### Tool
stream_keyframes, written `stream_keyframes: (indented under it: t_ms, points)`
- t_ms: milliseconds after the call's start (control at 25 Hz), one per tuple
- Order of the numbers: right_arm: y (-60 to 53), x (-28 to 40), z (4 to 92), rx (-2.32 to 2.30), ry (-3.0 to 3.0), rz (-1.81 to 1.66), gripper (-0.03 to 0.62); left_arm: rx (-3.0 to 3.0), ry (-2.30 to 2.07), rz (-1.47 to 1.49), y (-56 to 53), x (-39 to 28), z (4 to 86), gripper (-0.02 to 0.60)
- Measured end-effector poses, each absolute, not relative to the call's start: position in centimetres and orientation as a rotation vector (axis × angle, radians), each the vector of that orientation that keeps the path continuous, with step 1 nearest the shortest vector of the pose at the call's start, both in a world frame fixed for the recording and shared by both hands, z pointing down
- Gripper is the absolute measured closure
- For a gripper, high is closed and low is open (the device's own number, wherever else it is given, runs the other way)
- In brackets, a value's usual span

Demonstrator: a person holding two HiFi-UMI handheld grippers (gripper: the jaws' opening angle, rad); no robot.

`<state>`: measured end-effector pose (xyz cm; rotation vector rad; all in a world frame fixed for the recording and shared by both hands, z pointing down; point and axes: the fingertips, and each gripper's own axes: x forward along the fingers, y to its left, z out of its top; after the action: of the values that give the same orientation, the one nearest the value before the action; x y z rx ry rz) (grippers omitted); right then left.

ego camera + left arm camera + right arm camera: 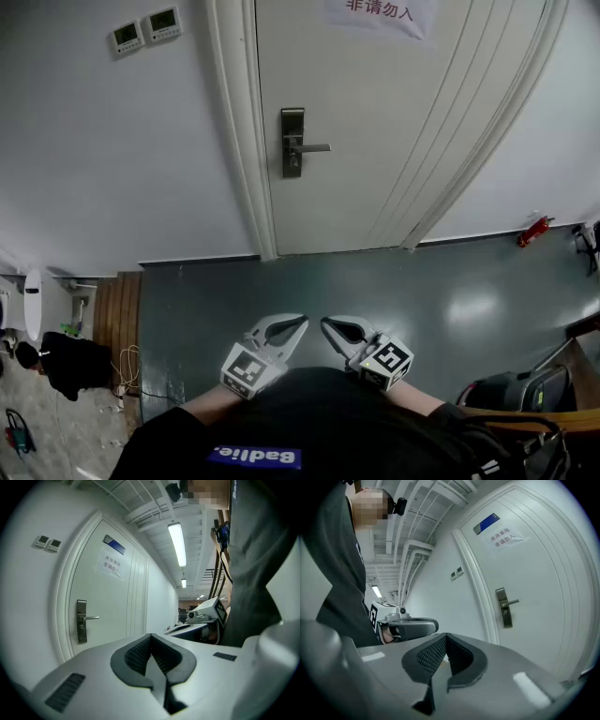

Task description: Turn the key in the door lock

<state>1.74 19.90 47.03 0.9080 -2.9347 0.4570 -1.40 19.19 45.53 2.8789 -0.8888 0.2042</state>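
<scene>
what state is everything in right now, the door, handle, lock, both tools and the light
door, closed in its frame
handle, level, not pressed down
lock, too small to tell if a key is in it
left tool, shut, nothing between the jaws, far short of the door
right tool, shut, nothing between the jaws, far short of the door
ceiling light, on

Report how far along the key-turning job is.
Done: nothing yet. The door is closed, and no key can be made out at its lock plate from here. In hand: the left gripper and right gripper are both shut and empty, held close to the person's body, well short of the door. Left: approach the lock plate, grip the key and turn it.
</scene>
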Motion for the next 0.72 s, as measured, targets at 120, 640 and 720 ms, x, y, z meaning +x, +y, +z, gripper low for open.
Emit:
stream_keyframes:
  t_ms: [120,640,720]
  points:
    - [19.6,2.0,47.3,0.908,-2.930,0.460,0.594,2.885,-0.896,0.216,18.8,-1.2,45.8,0.575]
    - [18.5,3.7,46.5,0.925,-2.912,0.477,0.592,2.870,-0.933,0.234,17.7,0.3,46.0,0.575]
    - [18.4,4.7,46.6,0.930,-2.919,0.473,0.592,2.868,-0.950,0.241,17.6,1.1,45.9,0.575]
